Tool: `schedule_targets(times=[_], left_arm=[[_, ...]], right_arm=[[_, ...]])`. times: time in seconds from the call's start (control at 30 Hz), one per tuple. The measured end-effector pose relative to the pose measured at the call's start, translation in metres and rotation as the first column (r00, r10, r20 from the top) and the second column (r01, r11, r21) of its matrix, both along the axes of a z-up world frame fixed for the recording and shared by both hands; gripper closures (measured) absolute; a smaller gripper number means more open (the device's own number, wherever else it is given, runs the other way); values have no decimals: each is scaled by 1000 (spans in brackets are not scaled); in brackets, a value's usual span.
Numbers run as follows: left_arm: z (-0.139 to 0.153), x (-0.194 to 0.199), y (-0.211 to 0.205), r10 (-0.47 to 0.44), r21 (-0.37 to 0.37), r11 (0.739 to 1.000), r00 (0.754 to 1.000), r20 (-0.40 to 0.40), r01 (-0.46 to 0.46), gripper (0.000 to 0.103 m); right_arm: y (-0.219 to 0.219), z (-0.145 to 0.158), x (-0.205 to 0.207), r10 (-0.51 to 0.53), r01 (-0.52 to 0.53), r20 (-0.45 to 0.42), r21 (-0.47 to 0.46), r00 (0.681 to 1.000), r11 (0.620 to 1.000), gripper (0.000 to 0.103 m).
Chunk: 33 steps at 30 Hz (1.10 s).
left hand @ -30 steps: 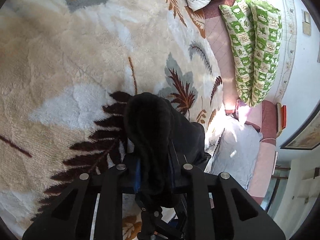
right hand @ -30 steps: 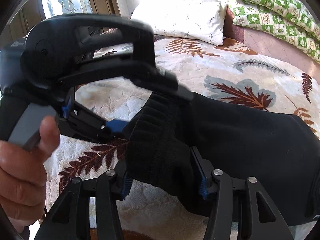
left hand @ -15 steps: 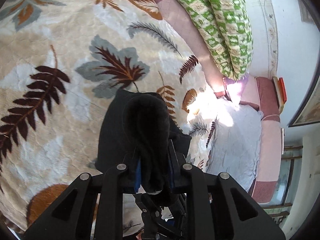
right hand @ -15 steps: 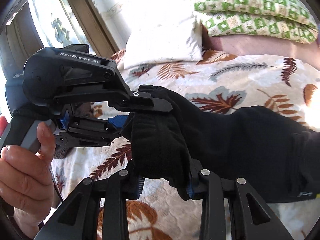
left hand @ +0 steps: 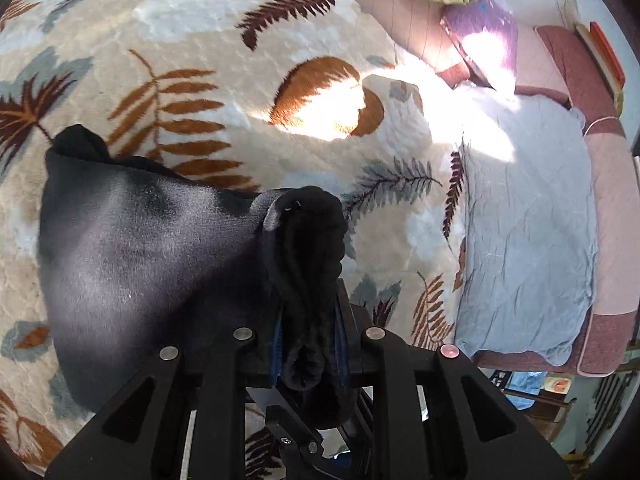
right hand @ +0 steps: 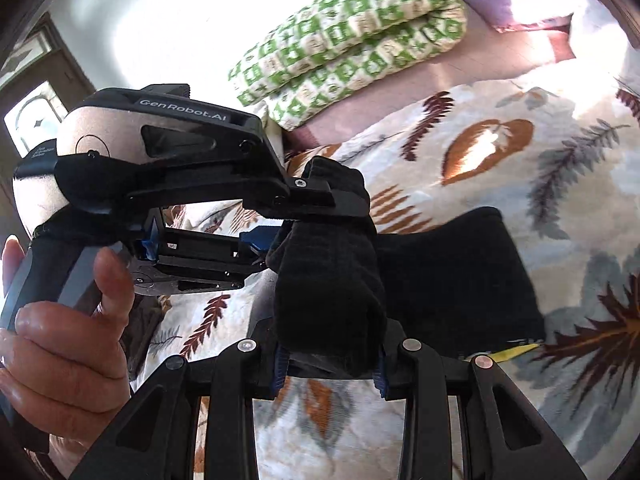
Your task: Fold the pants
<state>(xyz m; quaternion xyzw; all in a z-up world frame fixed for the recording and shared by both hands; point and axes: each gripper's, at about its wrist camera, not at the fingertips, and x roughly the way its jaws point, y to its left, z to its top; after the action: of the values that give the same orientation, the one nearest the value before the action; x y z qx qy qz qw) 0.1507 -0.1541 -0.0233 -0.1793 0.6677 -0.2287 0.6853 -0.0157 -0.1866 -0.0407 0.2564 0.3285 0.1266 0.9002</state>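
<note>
Left wrist view shows the black soft-knit pants bunched at one end between our left gripper jaws, which are clamped nearly shut on the thick gathered fabric. The rest of the garment hangs from the grip and drapes down to the cream plush blanket with brown and grey leaf print beneath it.

Right wrist view shows our right gripper closed on a second thick bunch of the same pants, directly beside the left gripper, which a bare hand holds by its handle. Both grips sit close together on one end of the garment.

We judge the fabric light, limp and stretchy. It will sag and will not hold a crease unaided. The gathered, ribbed end gives the firmest hold; single layers would slip more readily. For a clean fold we would take hold at the two corners of one edge, well apart, so that the cloth hangs flat.

Beyond the blanket lie a green-and-white patterned folded quilt and a pale grey wrinkled pillow. We see no containers in either view.
</note>
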Motion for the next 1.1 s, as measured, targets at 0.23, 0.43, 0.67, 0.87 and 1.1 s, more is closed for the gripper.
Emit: schedule_targets(times=[0.23, 0.43, 0.67, 0.87, 1.1], left_arm=[[-18, 7, -37, -65, 148, 987, 998, -25, 69, 72], [20, -6, -26, -119, 124, 985, 993, -19, 120, 62], [58, -36, 63, 73, 30, 997, 992, 101, -76, 31], [16, -77, 135, 240, -21, 971, 970, 38, -239, 31], [-11, -87, 127, 322, -78, 942, 945, -57, -326, 31]], right_arm=[[-69, -40, -5, -92, 104, -84, 143, 992, 984, 67], [-96, -49, -12, -78, 98, -88, 263, 993, 960, 64], [-129, -35, -47, -148, 162, -69, 334, 987, 928, 51], [-147, -7, -43, -149, 156, -46, 307, 988, 939, 49], [-114, 18, 12, 9, 5, -80, 170, 997, 985, 43]])
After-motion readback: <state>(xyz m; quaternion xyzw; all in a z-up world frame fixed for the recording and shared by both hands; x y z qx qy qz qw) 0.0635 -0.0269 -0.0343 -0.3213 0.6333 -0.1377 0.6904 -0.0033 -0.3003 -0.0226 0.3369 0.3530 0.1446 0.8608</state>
